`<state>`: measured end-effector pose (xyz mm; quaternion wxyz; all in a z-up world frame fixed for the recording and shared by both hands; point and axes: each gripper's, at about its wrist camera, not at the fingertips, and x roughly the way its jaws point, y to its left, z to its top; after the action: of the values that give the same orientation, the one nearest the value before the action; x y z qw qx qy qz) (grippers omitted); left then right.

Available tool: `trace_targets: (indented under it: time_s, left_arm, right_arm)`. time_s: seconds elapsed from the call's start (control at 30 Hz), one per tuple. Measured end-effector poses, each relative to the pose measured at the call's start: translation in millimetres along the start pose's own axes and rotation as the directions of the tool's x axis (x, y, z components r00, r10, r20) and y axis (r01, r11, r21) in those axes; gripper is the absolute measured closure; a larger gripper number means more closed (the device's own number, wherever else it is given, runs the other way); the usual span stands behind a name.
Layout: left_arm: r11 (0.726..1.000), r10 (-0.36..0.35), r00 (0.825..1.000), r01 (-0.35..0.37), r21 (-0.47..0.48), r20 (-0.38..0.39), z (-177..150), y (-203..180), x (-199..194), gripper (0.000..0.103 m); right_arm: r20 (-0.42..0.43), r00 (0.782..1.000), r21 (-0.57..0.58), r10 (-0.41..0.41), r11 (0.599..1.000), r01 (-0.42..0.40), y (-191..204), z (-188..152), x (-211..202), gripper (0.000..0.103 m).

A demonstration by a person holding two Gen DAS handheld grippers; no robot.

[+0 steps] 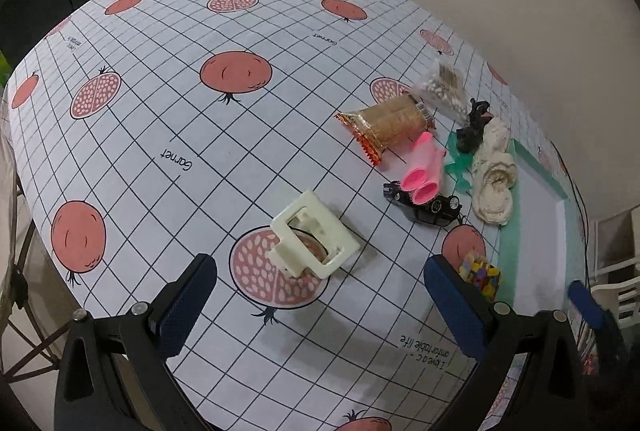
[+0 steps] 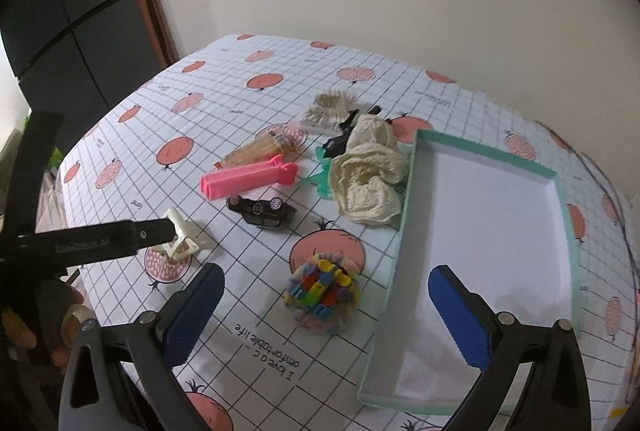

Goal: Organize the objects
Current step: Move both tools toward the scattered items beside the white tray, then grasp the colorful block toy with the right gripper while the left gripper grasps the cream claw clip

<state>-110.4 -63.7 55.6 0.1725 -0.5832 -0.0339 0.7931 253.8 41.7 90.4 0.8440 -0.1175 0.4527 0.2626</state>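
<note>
Both grippers, left [image 1: 320, 295] and right [image 2: 326, 307], gape empty: cream hair clip [image 1: 314, 241] (left of the tray [image 2: 560, 191]) lies before one, colourful bundle [image 2: 322, 291] before the other.

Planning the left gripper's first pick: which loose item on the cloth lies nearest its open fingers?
The cream hair claw clip, lying alone just ahead of the left gripper; the other items cluster farther off beside the tray.

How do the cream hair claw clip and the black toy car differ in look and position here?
The cream hair claw clip is pale and boxy with open gaps; the black toy car is dark and low with silver wheels. The clip lies alone between the left gripper's open jaws; the car sits farther off, touching the pink tube in the clutter. Both rest on the tablecloth, outside the tray.
</note>
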Motion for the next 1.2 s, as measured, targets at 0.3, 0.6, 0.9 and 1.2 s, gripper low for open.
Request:
trace_targets:
  time_s: [0.3, 0.6, 0.9, 1.2]
  left_arm:
    - [1.0, 0.009, 1.0, -0.009, -0.002, -0.02, 3.9, 14.3, 8.6, 0.0]
    - [0.997, 0.033, 0.999, -0.03, 0.068, -0.039, 6.0, 11.6, 17.7, 0.0]
    - [0.991, 0.051, 0.997, -0.043, 0.125, -0.062, 5.2, 6.0, 24.3, 0.0]
    - [0.984, 0.075, 0.995, -0.065, 0.164, -0.058, 4.8, 6.1, 27.1, 0.0]
  right_arm:
    - [-0.025, 0.996, 0.038, 0.091, 0.995, -0.09, -5.6, -7.8, 26.3, 0.0]
    - [-0.035, 0.989, 0.082, 0.143, 0.987, -0.14, -13.7, -2.9, 37.2, 0.0]
    - [-0.07, 0.986, 0.063, 0.154, 0.987, -0.149, -11.0, -0.7, 42.0, 0.022]
    - [-0.138, 0.98, 0.093, 0.142, 0.987, -0.13, -16.2, -6.7, 56.4, 0.048]
